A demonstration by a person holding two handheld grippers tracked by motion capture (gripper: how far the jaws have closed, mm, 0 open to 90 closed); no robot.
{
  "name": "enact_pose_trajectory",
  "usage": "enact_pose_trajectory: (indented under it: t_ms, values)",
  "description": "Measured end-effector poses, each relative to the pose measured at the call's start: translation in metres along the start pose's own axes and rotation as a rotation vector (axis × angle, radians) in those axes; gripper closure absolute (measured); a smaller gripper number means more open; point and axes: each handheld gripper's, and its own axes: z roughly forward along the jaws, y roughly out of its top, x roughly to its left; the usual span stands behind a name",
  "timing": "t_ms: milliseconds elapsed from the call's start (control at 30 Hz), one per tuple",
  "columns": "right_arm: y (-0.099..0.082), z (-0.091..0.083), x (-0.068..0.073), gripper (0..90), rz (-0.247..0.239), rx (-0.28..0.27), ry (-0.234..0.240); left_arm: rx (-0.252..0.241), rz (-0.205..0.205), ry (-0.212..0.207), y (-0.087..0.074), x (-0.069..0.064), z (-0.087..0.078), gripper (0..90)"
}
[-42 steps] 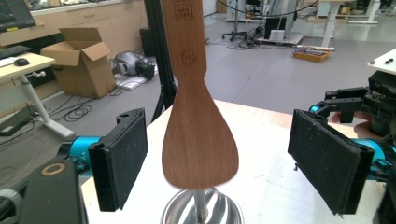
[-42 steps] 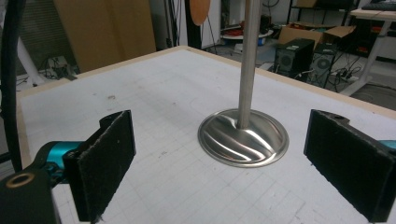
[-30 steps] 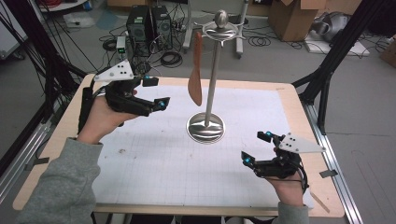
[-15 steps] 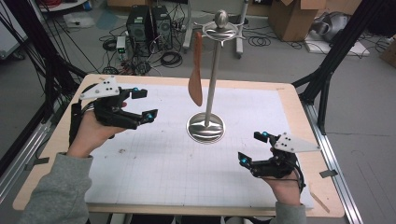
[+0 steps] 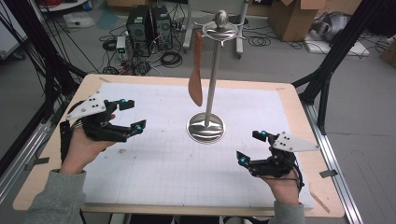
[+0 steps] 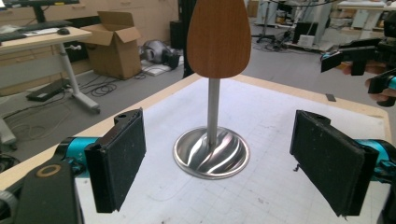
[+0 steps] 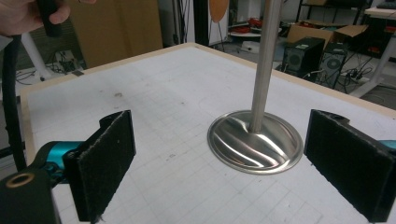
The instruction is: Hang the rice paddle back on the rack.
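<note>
On the white gridded mat (image 5: 154, 168) covering the wooden table (image 5: 299, 107), one metal stand (image 5: 211, 88) is seen, with one wooden spatula (image 5: 196, 74) hung from the ring at its top. Two grippers are counted: the left gripper (image 5: 132, 114) held above the mat's left part, and the right gripper (image 5: 251, 146) held low over the mat's right part, each in one hand. Both sets of jaws are spread wide with nothing between the pads, as is shown in the left gripper view (image 6: 219, 172) and the right gripper view (image 7: 224, 172).

The mat is marked with a fine grid and a few dark specks; a bare wooden margin is left around it. The table is carried on a black frame. Beyond it, a grey floor is strewn with black cables, and two dark computer towers (image 5: 148, 28) stand behind the far edge. Cardboard boxes (image 5: 292, 18) are seen at the upper right of the high view.

The stand consists of one round, polished base (image 5: 205, 127) with rippled reflections, one slim upright pole, and a ball finial at the top. The spatula is reddish-brown, flat, with a broad rounded blade pointing downward; it hangs free just beside the pole, on the stand's left in the high view, its tip well above the base. In the left gripper view the blade (image 6: 218, 37) is seen face-on in front of the pole. The stand is placed near the mat's middle, between the two grippers and farther from the person than either.
</note>
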Motion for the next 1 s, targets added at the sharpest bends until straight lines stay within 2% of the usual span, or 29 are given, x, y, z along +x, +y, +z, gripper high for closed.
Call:
enact_pose_trajectory:
  t_ms: [300,600,1000]
  values:
    - [0.002,0.002,0.002,7.7,-0.002,-0.003,0.007,-0.01,-0.015,0.024,-0.015,-0.001,-0.015,18.4]
    - [0.004,0.003,0.003,7.7,-0.005,-0.011,-0.002,-0.012,-0.058,0.047,-0.04,0.002,-0.025,18.4]
    - [0.006,0.004,0.004,7.7,-0.006,-0.016,0.008,-0.008,-0.073,0.095,-0.059,0.001,-0.038,16.6]
